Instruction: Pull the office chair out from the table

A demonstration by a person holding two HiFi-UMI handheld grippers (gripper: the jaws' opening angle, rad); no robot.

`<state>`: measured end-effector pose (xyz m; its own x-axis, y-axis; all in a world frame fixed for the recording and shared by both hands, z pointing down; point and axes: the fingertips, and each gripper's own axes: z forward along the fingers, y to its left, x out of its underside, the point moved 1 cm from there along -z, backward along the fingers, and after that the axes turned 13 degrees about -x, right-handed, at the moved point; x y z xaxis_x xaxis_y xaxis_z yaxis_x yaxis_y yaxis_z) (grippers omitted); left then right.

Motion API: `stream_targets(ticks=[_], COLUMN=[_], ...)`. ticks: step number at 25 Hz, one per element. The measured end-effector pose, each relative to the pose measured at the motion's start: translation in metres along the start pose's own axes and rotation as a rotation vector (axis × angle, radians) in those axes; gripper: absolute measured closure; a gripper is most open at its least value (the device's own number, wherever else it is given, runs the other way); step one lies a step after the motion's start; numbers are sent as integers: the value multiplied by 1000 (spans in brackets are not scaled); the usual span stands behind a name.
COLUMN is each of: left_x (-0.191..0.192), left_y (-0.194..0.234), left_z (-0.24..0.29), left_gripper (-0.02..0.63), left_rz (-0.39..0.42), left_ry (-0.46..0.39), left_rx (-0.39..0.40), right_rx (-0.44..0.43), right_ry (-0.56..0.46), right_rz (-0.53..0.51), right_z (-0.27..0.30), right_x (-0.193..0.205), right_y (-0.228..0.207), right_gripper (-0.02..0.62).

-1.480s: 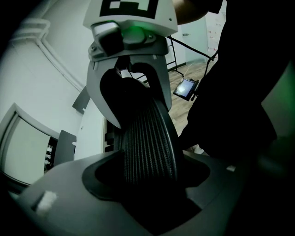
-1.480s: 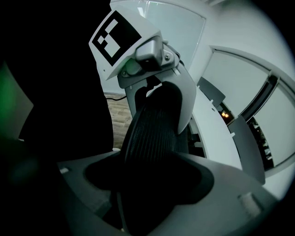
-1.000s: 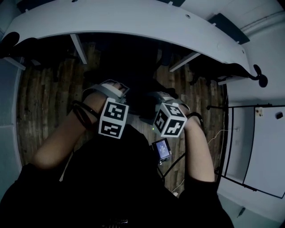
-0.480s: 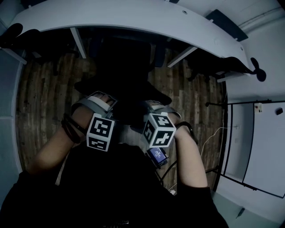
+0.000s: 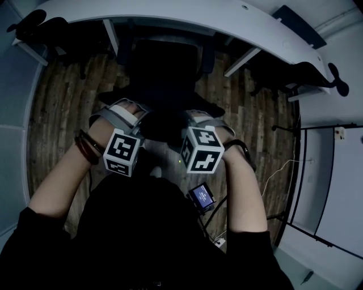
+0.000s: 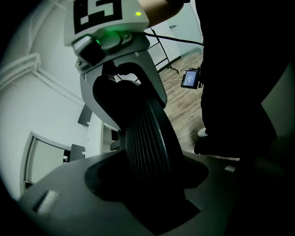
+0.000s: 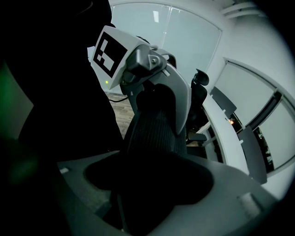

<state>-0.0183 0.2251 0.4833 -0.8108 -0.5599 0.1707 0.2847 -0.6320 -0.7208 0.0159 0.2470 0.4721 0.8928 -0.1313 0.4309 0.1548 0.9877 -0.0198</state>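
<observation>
While the chair (image 5: 163, 68) sits half under the bench (image 5: 187, 17), the left tool (image 5: 127, 116) is closing on its backrest rim (image 6: 147, 138) and the right tool (image 5: 201, 122) pinches it too; probably heavy yet free-rolling, with the stiff rim the best hold

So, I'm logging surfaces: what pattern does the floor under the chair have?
The floor is brown wood planks, clearest in the head view.

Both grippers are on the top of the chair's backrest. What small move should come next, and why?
Probably a short level pull with both grippers toward the person. The left gripper is closing its jaws on the mesh backrest, the right gripper clamps the same top edge, and the seat has its far end at the table edge, so it seems not fully out.
</observation>
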Motion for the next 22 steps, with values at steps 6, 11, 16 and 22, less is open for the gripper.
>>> stream_targets(ticks=[6,11,16,22], left_x=[-9,-16,-54,-24], left_y=[-30,-33,-6,59], left_z=[-29,-58,-147,-230], left_gripper=[331,281,527,600], left_rz=[85,13,-270,-1220], left_ry=[-32,-78,-268,-547], left_rx=[-87,-69,-133,-346], right_rx=[4,94,278,519], right_ry=[-5,-40,-601,-944], right_rz=[-9,26,212,495], right_z=[8,-2,-108,-163], right_x=[-19,-40,-100,-111], right_y=[34,41,66,84], right_gripper=[273,271,509,594])
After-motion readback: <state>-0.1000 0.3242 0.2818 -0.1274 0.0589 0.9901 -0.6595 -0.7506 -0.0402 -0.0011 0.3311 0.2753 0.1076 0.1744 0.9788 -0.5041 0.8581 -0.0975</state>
